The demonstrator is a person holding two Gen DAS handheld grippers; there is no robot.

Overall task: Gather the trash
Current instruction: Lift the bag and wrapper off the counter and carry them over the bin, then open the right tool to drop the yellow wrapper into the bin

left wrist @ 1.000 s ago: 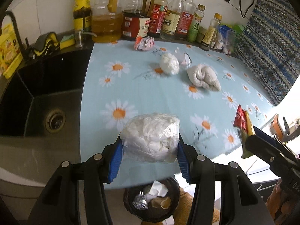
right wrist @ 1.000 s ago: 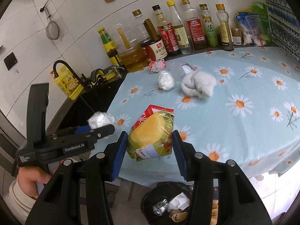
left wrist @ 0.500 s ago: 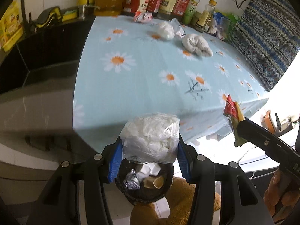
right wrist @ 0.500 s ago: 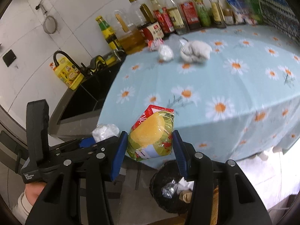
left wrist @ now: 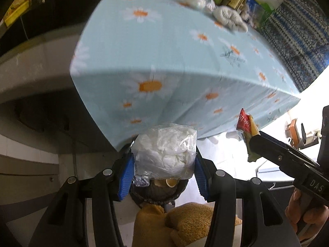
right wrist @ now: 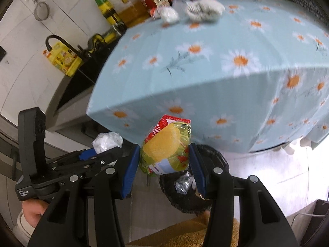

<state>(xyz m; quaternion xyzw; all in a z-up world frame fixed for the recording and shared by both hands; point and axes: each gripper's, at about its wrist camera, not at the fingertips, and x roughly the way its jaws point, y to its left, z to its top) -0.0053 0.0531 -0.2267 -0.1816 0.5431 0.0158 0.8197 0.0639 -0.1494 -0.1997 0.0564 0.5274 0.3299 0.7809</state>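
Below the daisy tablecloth (left wrist: pixel 164 61), over the black bin (right wrist: pixel 205 160), your left gripper (left wrist: pixel 164 164) clamps a tissue-filled clear bag (left wrist: pixel 164 150) and your right gripper (right wrist: pixel 164 158) a chip packet (right wrist: pixel 166 144).

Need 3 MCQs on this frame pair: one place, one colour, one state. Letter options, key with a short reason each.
1. Where is the black trash bin?
A. on the floor below the table edge
B. on the tablecloth
C. in the sink

2. Colour of the tablecloth?
A. red checks
B. light blue with daisies
C. plain white

3. State of the right claw?
A. open, empty
B. shut on the chip bag
C. shut on a bottle

Key: A, the bin sits on the floor under both claws; B, daisies on blue; B, pads press the bag's sides.
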